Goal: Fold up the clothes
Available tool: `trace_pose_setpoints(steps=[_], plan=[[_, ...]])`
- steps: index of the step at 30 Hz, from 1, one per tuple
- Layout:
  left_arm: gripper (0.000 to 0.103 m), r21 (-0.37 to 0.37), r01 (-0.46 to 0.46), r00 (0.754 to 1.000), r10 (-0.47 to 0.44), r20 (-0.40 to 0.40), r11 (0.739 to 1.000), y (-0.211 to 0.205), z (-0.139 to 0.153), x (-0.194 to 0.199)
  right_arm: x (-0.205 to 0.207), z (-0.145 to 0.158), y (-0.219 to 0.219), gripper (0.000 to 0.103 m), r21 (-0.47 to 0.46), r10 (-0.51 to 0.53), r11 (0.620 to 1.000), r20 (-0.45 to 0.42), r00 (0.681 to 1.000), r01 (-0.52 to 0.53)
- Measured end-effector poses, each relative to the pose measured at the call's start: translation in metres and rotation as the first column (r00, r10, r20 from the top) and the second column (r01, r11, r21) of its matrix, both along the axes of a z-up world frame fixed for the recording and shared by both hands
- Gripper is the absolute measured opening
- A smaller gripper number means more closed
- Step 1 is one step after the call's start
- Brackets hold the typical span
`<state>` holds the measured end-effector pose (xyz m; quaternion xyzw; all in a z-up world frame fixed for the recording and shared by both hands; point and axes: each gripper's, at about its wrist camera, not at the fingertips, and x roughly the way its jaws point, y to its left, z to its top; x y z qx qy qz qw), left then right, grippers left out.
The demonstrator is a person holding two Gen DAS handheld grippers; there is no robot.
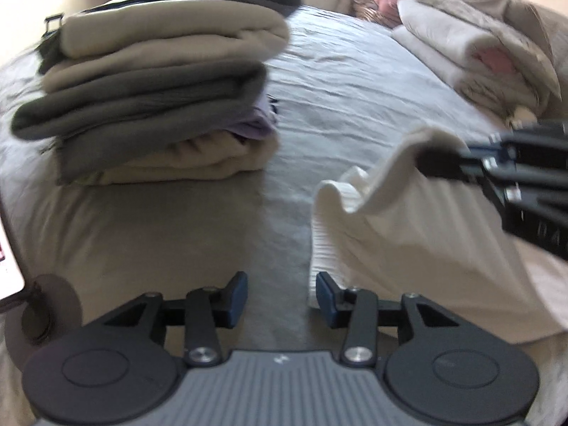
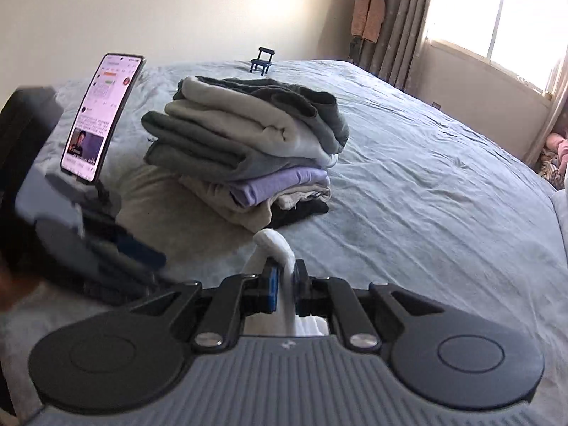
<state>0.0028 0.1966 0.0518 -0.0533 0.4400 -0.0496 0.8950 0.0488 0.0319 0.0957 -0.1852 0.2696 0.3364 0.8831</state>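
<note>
Right gripper (image 2: 284,284) pinched white cloth (image 1: 390,213) edge, frame right. Left gripper (image 1: 281,296) parted, empty, lower centre. Cloth looked light, limp; best taken at free hem.

We see daylight pouring through the window (image 2: 497,17), blown out to white glare. The bed (image 2: 426,177) is softly lit, creases faintly shadowed. The left wrist view is smeared with motion blur. Fisheye bending curves both frames, corners going black.

Sunlit window (image 2: 497,17) (curtain (image 2: 401,17) beside), cream wall (image 2: 177,7)
</note>
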Motion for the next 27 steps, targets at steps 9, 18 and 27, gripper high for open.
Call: trace_pose_setpoints(steps=[9, 18, 27], plan=[[0.047, 0.041, 0.058, 0.998, -0.058, 0.015, 0.997, -0.027, -0.007, 0.024, 0.013, -0.006, -0.007, 0.009, 0.077, -0.020, 0.997, -0.048, 0.999, 0.024], [0.048, -0.028, 0.043, 0.999, -0.042, 0.012, 0.999, -0.028, -0.014, 0.048, 0.002, -0.013, -0.009, 0.009, 0.134, 0.009, 0.991, -0.090, 0.996, 0.003], [0.048, -0.049, 0.089, 0.996, -0.090, -0.007, 0.995, -0.022, -0.012, 0.051, -0.006, -0.020, -0.007, 0.014, 0.152, 0.011, 0.988, -0.076, 0.997, 0.001]])
